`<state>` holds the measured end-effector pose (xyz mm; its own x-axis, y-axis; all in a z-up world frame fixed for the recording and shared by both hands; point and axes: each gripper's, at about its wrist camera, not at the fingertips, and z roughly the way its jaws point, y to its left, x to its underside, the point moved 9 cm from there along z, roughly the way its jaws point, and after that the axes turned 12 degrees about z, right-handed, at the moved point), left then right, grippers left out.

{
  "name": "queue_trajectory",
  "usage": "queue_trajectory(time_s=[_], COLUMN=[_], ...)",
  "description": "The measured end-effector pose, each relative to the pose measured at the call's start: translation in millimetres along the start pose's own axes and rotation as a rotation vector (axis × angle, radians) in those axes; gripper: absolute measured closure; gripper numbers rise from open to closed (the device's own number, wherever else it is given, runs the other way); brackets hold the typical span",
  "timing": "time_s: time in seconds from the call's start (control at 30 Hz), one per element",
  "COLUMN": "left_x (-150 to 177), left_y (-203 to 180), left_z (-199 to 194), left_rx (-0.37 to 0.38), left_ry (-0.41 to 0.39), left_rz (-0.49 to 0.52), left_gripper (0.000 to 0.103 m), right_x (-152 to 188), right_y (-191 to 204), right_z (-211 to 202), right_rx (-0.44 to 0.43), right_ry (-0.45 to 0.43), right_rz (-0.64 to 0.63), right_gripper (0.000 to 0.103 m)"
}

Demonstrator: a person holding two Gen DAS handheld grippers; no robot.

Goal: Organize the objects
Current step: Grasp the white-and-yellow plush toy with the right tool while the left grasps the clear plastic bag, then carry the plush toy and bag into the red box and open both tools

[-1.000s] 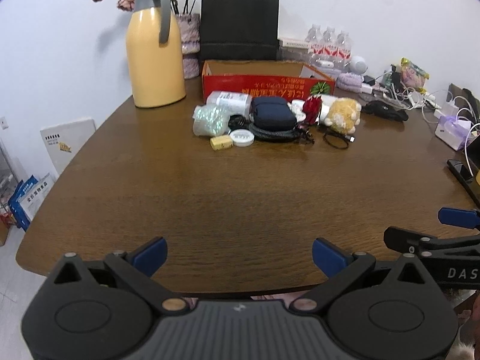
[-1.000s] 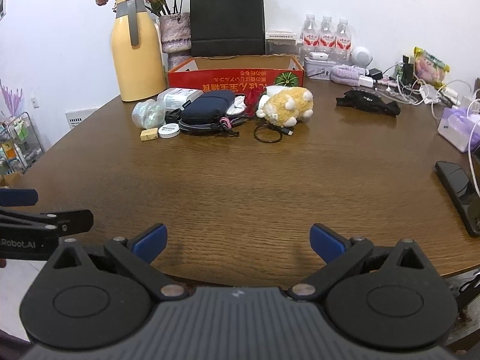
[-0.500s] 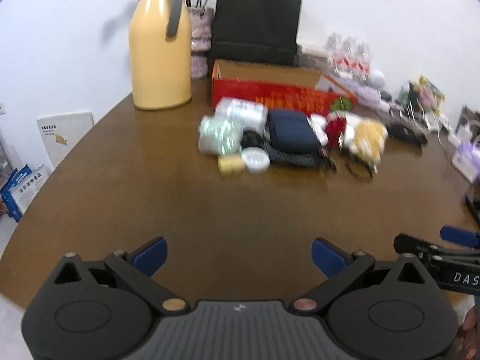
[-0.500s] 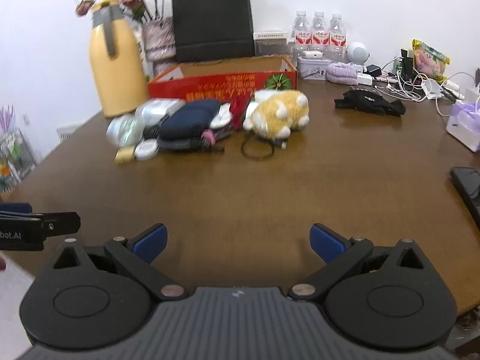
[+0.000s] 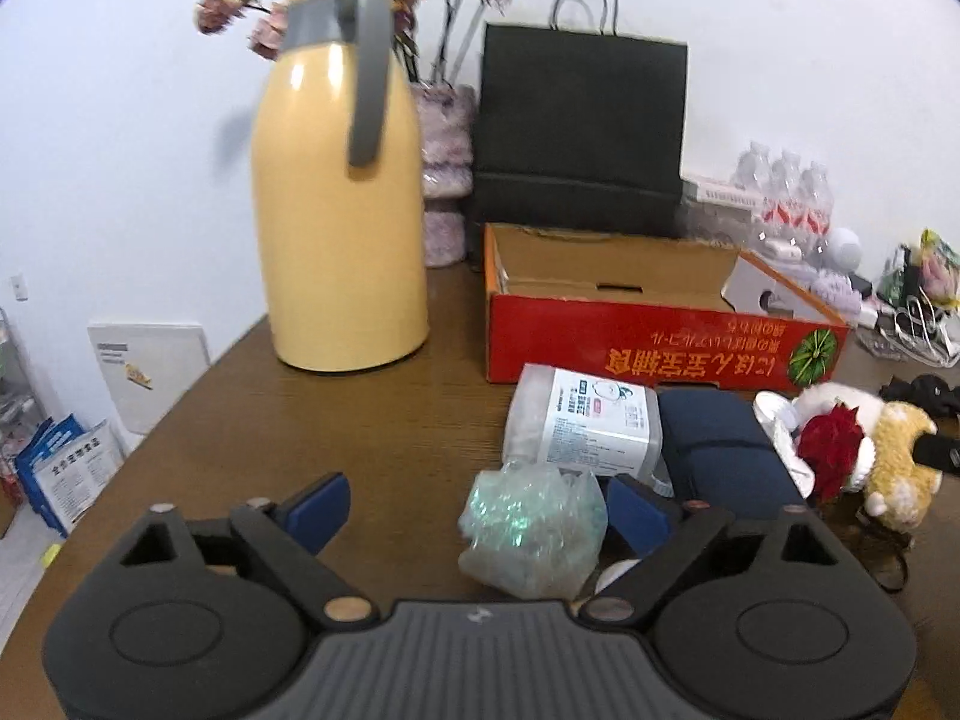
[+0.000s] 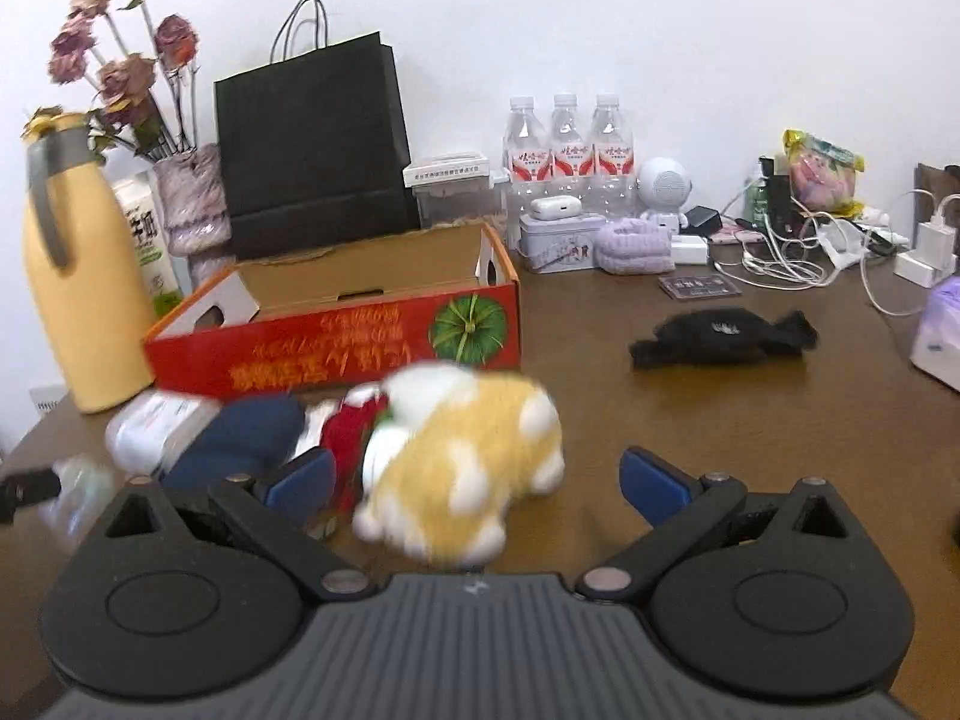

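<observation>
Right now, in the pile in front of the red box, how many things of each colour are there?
Navy pouch: 1
Clear crinkly bag: 1
White-labelled clear pack: 1
Red rose: 1
Yellow-and-white plush toy: 1
Total: 5

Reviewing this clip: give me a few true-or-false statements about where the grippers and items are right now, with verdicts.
1. The left gripper is open. True.
2. The crumpled plastic bag lies inside the red box. False: it lies on the table, between the left fingers.
3. The plush toy sits between the right gripper fingers. True.
4. The right gripper is clamped shut. False: it is open.
</observation>
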<state>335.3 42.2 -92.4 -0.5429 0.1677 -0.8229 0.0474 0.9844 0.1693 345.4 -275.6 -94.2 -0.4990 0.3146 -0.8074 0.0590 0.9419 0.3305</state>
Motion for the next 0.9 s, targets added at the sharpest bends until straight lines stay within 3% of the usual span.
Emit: queue_trajectory(time_s=[0.03,0.07,0.1,0.13,0.17,0.27,0.47,0.57,0.67,0.77,0.9], left_x=[0.3,1.8,4.1,6.8,8.5,4.8,-14.1,-6.1,19.1,54.5,85.9], left_y=[-0.6,-1.5,-2.7,-4.4,-5.9,-5.4,-3.9,-9.9,-26.9,-48.4,-68.1], left_z=[5.6,12.1,16.6,19.2,20.9,12.0,-43.9,-75.7,-99.3,-105.3,-110.6], left_rx=[0.007,0.010,0.016,0.026,0.036,0.027,-0.015,0.016,0.081,0.121,0.095], left_ry=[0.006,0.018,0.029,0.037,0.040,0.002,-0.120,-0.132,-0.098,-0.014,0.036], left_rz=[0.007,0.014,0.019,0.024,0.030,0.045,0.061,0.043,0.049,0.074,0.144], left_gripper=[0.021,0.024,0.036,0.056,0.063,0.064,0.065,0.065,0.065,0.065,0.055], right_x=[-0.5,2.1,6.2,10.7,12.1,11.6,-11.1,-7.7,18.1,59.3,96.5], right_y=[0.8,2.1,2.2,0.1,0.0,-3.0,-0.6,1.7,7.8,8.5,-1.3], right_z=[9.5,19.4,29.8,32.8,33.4,22.7,-28.2,-68.0,-105.2,-127.1,-137.1], right_rx=[-0.016,-0.013,0.010,0.047,0.060,0.038,0.011,-0.034,-0.091,-0.122,-0.120], right_ry=[0.016,0.037,0.059,0.058,0.047,0.024,-0.103,-0.124,-0.079,0.005,0.101], right_rz=[0.006,-0.004,-0.026,-0.043,-0.057,-0.068,-0.118,-0.138,-0.145,-0.170,-0.156], right_gripper=[0.002,0.011,0.028,0.036,0.049,0.059,0.063,0.063,0.063,0.063,0.061])
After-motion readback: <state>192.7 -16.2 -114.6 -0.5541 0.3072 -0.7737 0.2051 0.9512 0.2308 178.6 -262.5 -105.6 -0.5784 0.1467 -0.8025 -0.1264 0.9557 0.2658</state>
